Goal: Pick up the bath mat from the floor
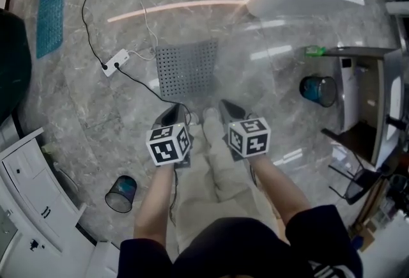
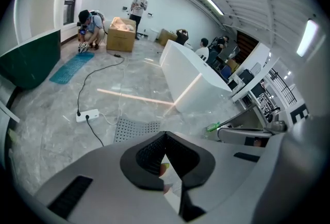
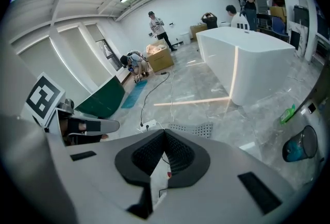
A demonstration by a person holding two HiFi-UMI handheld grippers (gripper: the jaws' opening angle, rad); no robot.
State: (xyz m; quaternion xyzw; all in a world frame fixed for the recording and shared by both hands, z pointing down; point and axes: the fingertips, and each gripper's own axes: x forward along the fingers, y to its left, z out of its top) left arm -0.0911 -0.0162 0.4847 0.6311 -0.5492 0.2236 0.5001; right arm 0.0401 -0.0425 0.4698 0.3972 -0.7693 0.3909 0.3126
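Far to the left of the grey perforated bath mat (image 1: 187, 68), and beyond it, lies a blue mat (image 1: 51, 11). I judge that the grey one is my target, because it lies just ahead of both tools, flat on the stone floor (image 1: 83, 110), and nothing holds it.

Just left of the bath mat sits a white power strip (image 1: 115, 62). Its black cable (image 1: 137, 80) runs past the mat's near left corner toward the left tool (image 1: 172, 109). This is my first worry: at that corner the tool may catch the cable together with the mat, or drag the strip.

The left tool is pressed together and empty, on the near side of the mat and not touching it. The right tool (image 1: 227, 105) is pressed together and empty as well, near the mat's near edge. Both must spread before they reach the edge. Otherwise they will only push the mat, and on so smooth a floor I expect it to slide away. The edge lies flat on the floor, so a pinch may slip off.

The legs (image 1: 217, 165) of the person carrying the tools stand between them, close to the mat's near edge. A foot on the mat would block the lift.

Right of the mat the floor is open as far as a teal bin (image 1: 317, 90), well apart, so the near right corner looks the safer place.
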